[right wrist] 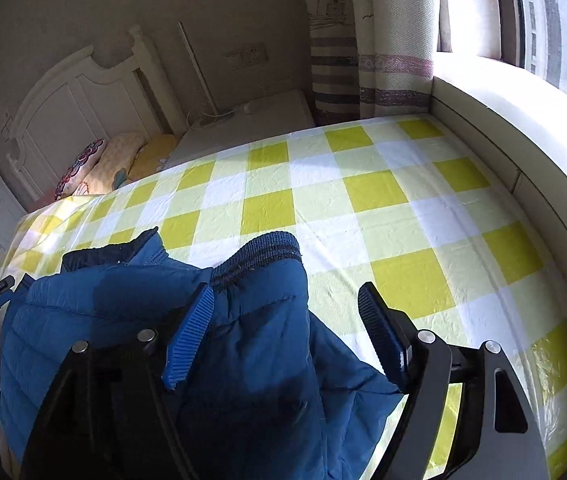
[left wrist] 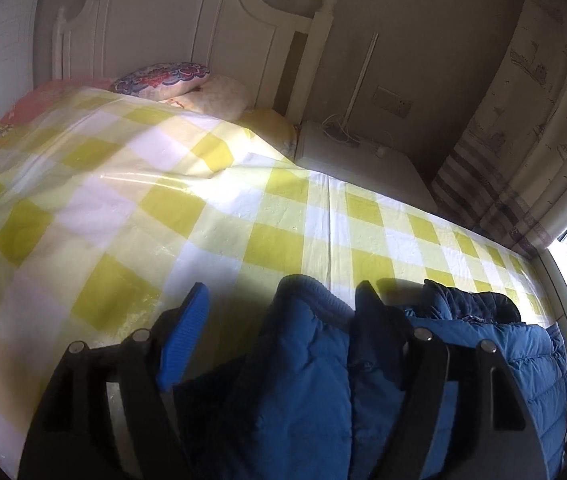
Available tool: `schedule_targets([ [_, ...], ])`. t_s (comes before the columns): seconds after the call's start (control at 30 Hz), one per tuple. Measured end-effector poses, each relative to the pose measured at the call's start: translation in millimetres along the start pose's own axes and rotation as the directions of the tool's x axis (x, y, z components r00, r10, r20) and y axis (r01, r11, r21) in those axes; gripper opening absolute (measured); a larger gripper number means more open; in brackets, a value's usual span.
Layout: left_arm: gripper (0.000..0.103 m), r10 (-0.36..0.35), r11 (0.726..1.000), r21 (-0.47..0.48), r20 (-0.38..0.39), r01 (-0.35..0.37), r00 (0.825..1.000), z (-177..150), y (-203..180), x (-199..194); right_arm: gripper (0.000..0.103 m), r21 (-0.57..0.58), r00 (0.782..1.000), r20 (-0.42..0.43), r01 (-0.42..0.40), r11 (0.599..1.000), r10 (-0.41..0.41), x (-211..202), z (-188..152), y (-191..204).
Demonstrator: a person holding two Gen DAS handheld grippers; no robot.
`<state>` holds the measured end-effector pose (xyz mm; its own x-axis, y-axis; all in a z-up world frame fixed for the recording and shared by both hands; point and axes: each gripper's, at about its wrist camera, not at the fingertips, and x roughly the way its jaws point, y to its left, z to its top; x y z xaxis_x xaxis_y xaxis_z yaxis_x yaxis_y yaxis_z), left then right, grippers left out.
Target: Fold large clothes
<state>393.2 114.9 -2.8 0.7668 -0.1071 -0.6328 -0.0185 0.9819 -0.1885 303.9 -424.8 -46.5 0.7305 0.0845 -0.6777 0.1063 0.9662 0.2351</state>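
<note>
Left to right: pillows (left wrist: 171,82) at the white headboard (left wrist: 155,28), a nightstand (left wrist: 355,156), curtains (right wrist: 387,36), the window sill (right wrist: 523,120). A blue padded jacket (right wrist: 187,320) lies on the yellow-checked bedsheet (right wrist: 363,200). Left gripper (left wrist: 279,308): jaws apart, a jacket sleeve between them, unclamped. Right gripper (right wrist: 287,308): jaws apart over a cuffed sleeve, not gripping.

A home bedroom: bed (right wrist: 363,200), headboard (left wrist: 171,32), curtains (right wrist: 391,32).
</note>
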Motion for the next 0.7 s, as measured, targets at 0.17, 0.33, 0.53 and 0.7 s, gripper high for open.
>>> schedule_targets([
  [0.17,0.088,0.014,0.981,0.192,0.068,-0.027,0.998,7.5,-88.2,-36.4,0.074,-0.21,0.996,0.077,-0.024,0.978,0.041,-36.4,18.3,82.3],
  [0.33,0.089,0.067,0.947,0.318,-0.047,-0.048,0.997,-4.6,-154.9,-4.1,0.075,-0.35,0.999,0.028,-0.02,0.936,0.032,-10.6,10.0,152.8],
  [0.53,0.089,0.108,0.941,0.337,-0.231,-0.024,0.967,-42.8,-152.8,74.0,0.076,-0.359,0.99,-0.134,-0.011,0.933,-0.04,60.8,-16.9,156.2],
  [0.7,0.09,0.119,0.939,0.34,-0.207,-0.043,0.971,-52.2,-151.5,79.8,0.08,-0.341,0.985,-0.171,-0.024,0.94,-0.037,76.2,-23.3,150.5],
])
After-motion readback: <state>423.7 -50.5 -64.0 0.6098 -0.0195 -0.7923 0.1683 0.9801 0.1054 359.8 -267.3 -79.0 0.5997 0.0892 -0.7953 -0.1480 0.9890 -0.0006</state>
